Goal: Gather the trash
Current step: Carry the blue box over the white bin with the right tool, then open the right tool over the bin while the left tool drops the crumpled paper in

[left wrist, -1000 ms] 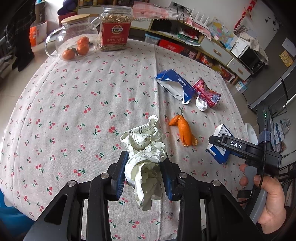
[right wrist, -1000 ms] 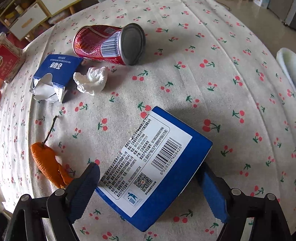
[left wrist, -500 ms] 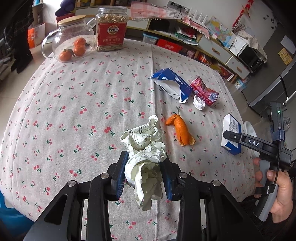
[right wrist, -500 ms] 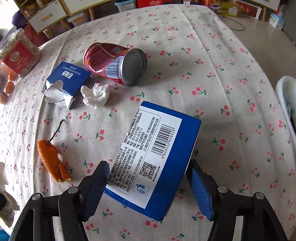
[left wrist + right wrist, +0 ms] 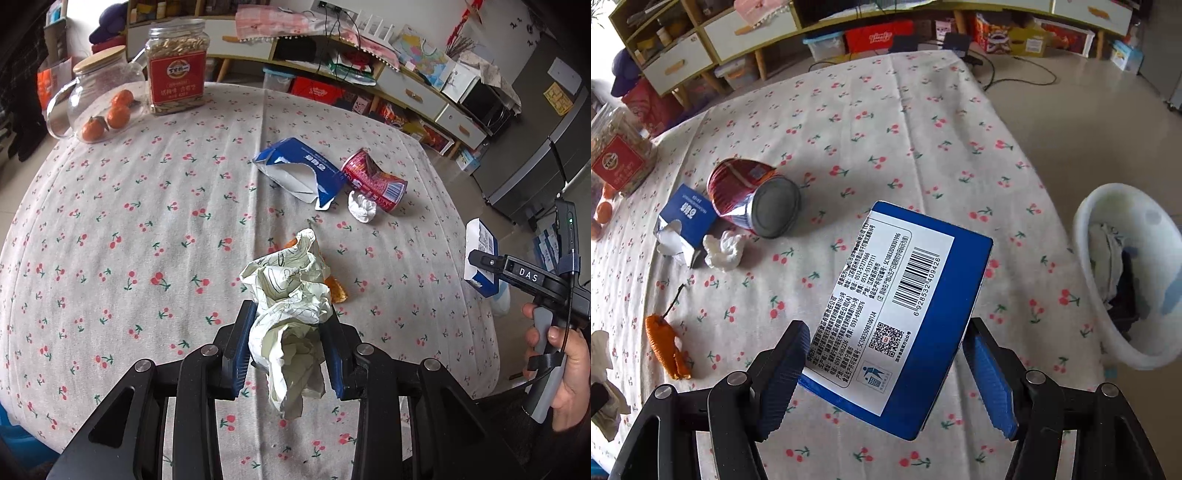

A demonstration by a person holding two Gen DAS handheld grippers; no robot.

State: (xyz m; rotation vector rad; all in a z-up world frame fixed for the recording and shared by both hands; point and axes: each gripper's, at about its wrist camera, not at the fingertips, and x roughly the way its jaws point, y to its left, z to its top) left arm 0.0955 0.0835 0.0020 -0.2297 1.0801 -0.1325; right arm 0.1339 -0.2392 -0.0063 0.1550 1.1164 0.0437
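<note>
Above the bench, left tool grips crumpled paper; right tool grips a blue box.

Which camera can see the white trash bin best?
The right wrist camera. There the white bin stands on the floor beside the table, and you can look inside and see stuff already in it. In the left wrist camera only a pale sliver peeks out below the blue box.
</note>
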